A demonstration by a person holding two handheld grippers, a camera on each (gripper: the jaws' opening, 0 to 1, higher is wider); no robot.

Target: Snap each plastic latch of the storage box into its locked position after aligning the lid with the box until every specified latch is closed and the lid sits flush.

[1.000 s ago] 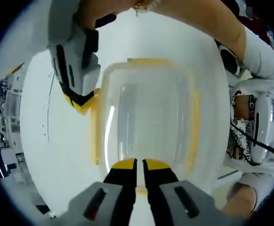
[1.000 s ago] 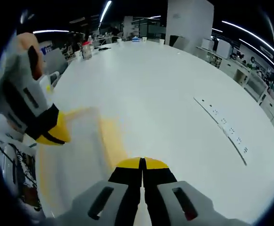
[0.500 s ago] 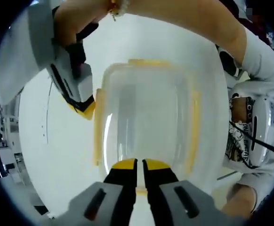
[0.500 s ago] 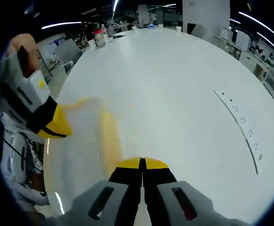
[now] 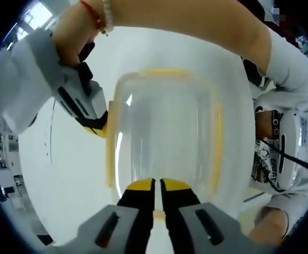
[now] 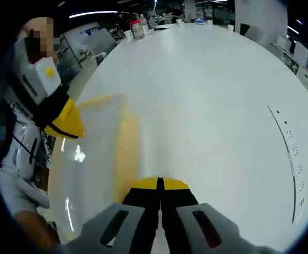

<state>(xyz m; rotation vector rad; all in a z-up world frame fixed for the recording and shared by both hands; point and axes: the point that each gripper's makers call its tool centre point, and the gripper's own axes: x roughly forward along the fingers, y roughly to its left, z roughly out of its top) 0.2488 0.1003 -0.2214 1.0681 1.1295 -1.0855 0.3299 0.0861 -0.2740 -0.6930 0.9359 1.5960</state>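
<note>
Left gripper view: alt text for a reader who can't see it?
A clear storage box with yellow latches sits lidded on a white table. The left gripper, jaws shut, meets its near edge, and the right gripper touches the latch on the picture's left side.

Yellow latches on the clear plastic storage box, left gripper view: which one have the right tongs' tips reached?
The yellow latch on the picture's left side of the clear plastic storage box; the right tongs meet its upper end, while the other latches stand apart from them.

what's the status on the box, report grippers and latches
Left gripper shut, at the near yellow latch. Right gripper shut, tips at the side latch. Storage box lid on. Nothing in the way.
</note>
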